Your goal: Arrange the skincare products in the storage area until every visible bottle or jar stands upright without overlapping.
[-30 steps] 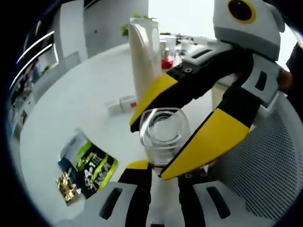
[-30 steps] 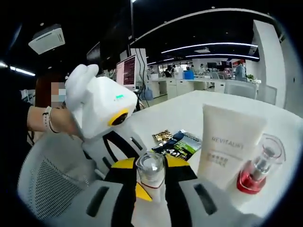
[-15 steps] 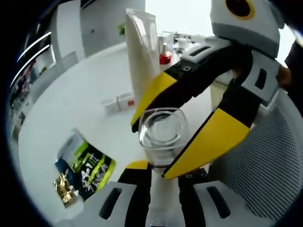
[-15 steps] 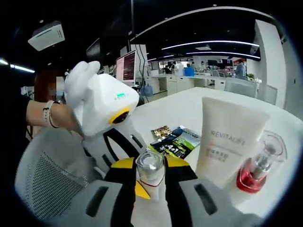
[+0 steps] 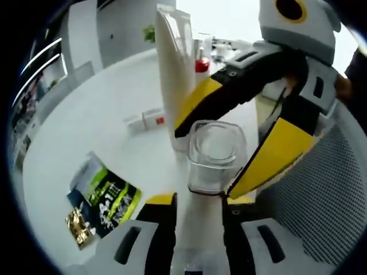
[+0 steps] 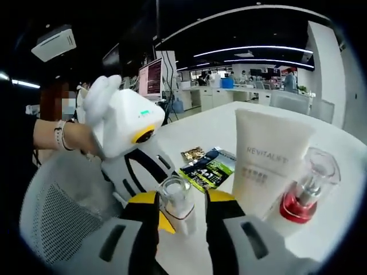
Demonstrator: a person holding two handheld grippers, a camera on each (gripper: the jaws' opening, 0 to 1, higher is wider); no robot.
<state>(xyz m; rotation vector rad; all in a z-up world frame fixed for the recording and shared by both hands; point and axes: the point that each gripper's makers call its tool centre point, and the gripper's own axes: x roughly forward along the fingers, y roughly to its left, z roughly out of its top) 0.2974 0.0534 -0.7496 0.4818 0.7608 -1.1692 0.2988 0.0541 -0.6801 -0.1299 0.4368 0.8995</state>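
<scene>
Sachet [image 5: 103, 201]: flat on the white table [image 5: 97, 114], at my left.
Clear-capped bottle [image 5: 211, 160]: upright, between both pairs of my jaws.
My left gripper [image 5: 196, 201]: clamped on the bottle's body.
My right gripper [image 6: 182, 199]: jaws apart around the cap.
White tube [image 6: 265, 166]: upright beside the red-based bottle [image 6: 303, 192].

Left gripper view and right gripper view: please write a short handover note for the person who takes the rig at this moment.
Left gripper: appears shut on the body of the small bottle.
Right gripper: open, jaws either side of the bottle's clear cap.
Done: white tube and red pump bottle stand upright, side by side.
Lying flat on the table: sachets, small box.
Left to do: set the small bottle down upright, probably clear of the tube.
</scene>
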